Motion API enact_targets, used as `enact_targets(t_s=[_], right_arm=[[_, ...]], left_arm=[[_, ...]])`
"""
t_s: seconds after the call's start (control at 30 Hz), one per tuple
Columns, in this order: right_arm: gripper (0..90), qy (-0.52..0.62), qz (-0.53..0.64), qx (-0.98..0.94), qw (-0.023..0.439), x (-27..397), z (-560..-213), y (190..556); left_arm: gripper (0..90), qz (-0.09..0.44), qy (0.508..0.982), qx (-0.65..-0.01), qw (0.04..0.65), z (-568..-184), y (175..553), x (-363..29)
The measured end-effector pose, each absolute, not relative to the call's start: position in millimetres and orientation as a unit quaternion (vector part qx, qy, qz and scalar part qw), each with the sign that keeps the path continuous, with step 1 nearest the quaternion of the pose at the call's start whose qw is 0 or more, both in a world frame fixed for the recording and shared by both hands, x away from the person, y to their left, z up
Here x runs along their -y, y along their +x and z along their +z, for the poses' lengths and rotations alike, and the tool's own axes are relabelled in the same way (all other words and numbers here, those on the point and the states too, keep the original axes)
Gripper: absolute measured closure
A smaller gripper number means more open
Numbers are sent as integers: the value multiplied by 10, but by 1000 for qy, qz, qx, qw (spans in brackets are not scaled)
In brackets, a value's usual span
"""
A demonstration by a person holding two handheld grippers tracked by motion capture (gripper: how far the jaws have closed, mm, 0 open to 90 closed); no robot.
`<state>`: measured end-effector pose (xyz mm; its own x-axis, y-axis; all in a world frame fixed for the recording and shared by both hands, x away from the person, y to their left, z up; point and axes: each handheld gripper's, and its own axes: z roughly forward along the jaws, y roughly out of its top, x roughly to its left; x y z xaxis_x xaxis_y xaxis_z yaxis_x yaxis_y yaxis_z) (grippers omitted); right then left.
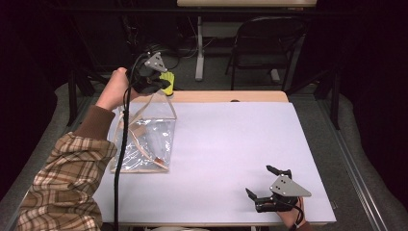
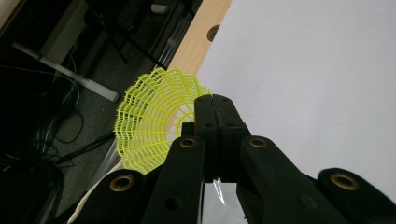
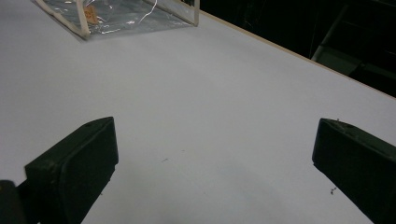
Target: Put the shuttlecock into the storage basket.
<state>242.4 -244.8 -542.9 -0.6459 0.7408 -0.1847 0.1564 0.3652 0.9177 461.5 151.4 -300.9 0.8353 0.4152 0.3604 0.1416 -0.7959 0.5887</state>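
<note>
Yellow-green mesh of the shuttlecock (image 2: pixel 152 123) fans out to the left of my left claw (image 2: pixel 215 105) in the left gripper view; my jaws are pressed together on its skirt edge. From the high view, I hold the left claw (image 1: pixel 153 77) above the far left table (image 1: pixel 231 144) corner, over the clear bag (image 1: pixel 146 139), which this close view hardly reveals. My right claw (image 1: pixel 262 182) rests near the front edge, jaws spread wide, gripping nothing, well apart from the shuttlecock (image 1: pixel 168 83).

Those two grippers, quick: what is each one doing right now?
Left gripper: jaws closed on the rim of a yellow shuttlecock.
Right gripper: jaws open, holding nothing.
</note>
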Motion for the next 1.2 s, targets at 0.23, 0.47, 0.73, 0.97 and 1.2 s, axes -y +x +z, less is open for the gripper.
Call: enact_targets(t_s=[0.23, 0.47, 0.73, 0.97, 1.2], right_arm=[[0, 291, 482, -769, 303, 2449, -5429, 2425], [0, 291, 483, -768, 303, 2447, -5429, 2425], [0, 290, 483, -768, 304, 2447, -5430, 2430], [0, 291, 483, -768, 304, 2446, -5432, 2432], [0, 292, 482, -768, 303, 2449, -5430, 2428]], left_arm=[[900, 245, 915, -158, 278, -2964, 4658, -1579], [900, 250, 913, -162, 280, -2912, 4668, -1605], [900, 256, 911, -164, 279, -2842, 4680, -1650], [900, 262, 906, -170, 285, -2782, 4687, -1693], [900, 269, 903, -175, 285, -2745, 4689, -1738]])
